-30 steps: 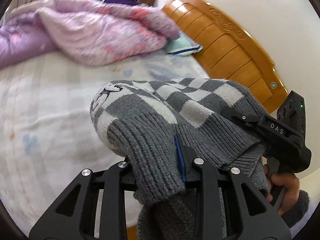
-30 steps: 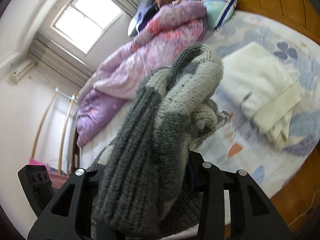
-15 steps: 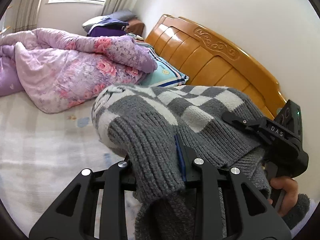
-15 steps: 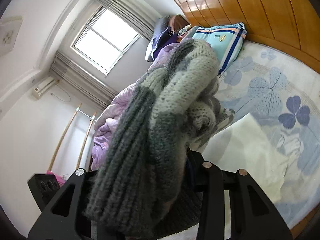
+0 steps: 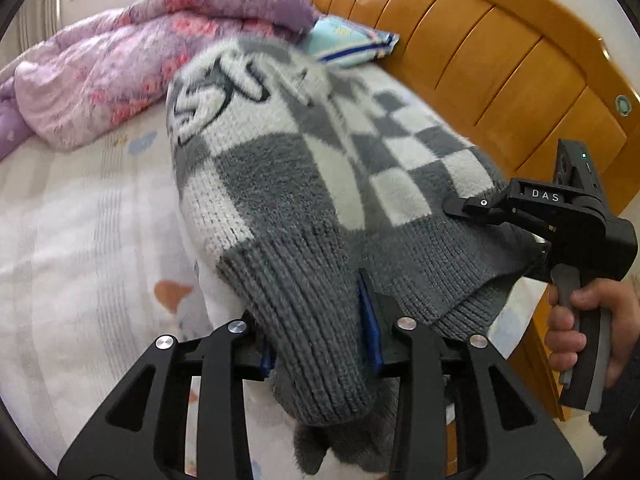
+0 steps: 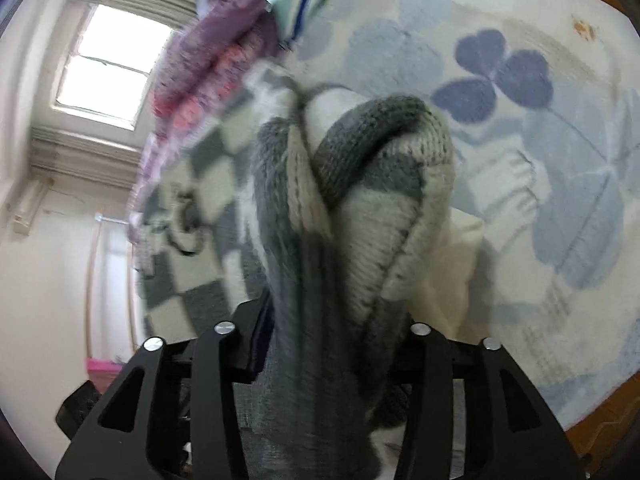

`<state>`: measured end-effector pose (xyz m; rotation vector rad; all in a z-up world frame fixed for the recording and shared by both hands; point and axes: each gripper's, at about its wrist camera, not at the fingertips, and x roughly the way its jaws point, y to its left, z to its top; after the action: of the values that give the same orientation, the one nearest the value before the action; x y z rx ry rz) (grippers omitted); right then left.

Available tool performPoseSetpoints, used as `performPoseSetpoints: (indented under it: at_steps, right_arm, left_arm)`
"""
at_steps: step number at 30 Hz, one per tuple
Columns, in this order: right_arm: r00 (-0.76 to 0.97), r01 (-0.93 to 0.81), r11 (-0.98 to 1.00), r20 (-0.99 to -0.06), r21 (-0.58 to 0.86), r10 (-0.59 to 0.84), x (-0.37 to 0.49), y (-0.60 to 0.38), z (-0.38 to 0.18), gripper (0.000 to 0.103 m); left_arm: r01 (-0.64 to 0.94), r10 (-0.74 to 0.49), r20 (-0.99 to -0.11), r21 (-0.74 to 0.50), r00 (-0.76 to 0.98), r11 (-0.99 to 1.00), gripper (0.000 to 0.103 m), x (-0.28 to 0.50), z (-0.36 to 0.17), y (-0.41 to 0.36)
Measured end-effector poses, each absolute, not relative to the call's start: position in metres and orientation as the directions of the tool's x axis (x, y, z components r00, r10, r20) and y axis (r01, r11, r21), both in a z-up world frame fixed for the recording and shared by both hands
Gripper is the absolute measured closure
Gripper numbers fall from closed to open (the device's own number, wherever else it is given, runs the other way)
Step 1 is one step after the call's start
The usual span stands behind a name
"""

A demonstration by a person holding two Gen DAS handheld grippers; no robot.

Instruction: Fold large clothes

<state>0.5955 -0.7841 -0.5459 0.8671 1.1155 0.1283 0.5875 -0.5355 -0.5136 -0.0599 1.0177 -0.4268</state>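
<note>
A grey-and-white checked knit sweater [image 5: 304,168] with a black drawing on it stretches from both grippers down onto the bed sheet [image 5: 80,240]. My left gripper [image 5: 316,332] has the ribbed grey hem bunched between its blue pads; its jaws are opening while the knit still fills the gap. To the right, my right gripper [image 5: 500,216] grips the same hem, and a person's hand [image 5: 580,320] holds its handle. In the right wrist view a thick roll of the sweater [image 6: 372,184] sits between the jaws of my right gripper [image 6: 332,320], which are also opening.
A purple floral quilt [image 5: 132,64] is heaped at the far side of the bed. A striped pillow [image 5: 352,38] lies against the wooden headboard [image 5: 500,52]. A folded cream garment [image 6: 452,264] lies on the sheet just under the right gripper. A window [image 6: 108,68] is at the left.
Both grippers have dropped toward the bed near the headboard with the sweater. Its far end now spreads out flatter over the sheet. Both pairs of jaws stand a little wider.
</note>
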Motion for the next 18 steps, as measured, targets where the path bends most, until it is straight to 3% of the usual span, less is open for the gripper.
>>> performPoseSetpoints:
  at_steps: [4,8,12,13,14,16,18]
  right_arm:
    - [0.383,0.383,0.726,-0.813,0.572,0.438,0.594,-0.795,-0.552,0.049]
    - [0.298,0.45,0.773,-0.891,0.447,0.342,0.589,-0.8,-0.545,0.047]
    - [0.284,0.449,0.849,-0.946,0.278,0.16,0.577,-0.8,-0.517,0.048]
    - [0.311,0.438,0.862,-0.943,0.256,0.122,0.574,-0.798,-0.505,0.057]
    - [0.335,0.421,0.877,-0.938,0.231,0.087,0.573,-0.794,-0.495,0.072]
    - [0.391,0.333,0.907,-0.913,0.256,0.114,0.577,-0.775,-0.479,0.088]
    - [0.388,0.25,0.933,-0.91,0.258,0.147,0.592,-0.754,-0.483,0.095]
  left_arm:
    - [0.261,-0.37,-0.848,-0.285,0.381,0.922,0.035,0.583,-0.522,-0.522]
    - [0.147,-0.398,-0.838,-0.371,0.374,0.917,0.028,0.588,-0.51,-0.492]
    - [0.095,-0.337,-0.835,-0.329,0.436,0.939,0.027,0.601,-0.493,-0.482]
    - [0.104,-0.338,-0.831,-0.327,0.441,0.939,0.027,0.61,-0.491,-0.482]
    - [0.115,-0.327,-0.833,-0.309,0.446,0.944,0.027,0.615,-0.491,-0.485]
    - [0.134,-0.279,-0.854,-0.245,0.44,0.96,0.027,0.627,-0.495,-0.491]
    - [0.12,-0.268,-0.869,-0.239,0.416,0.964,0.022,0.634,-0.504,-0.493]
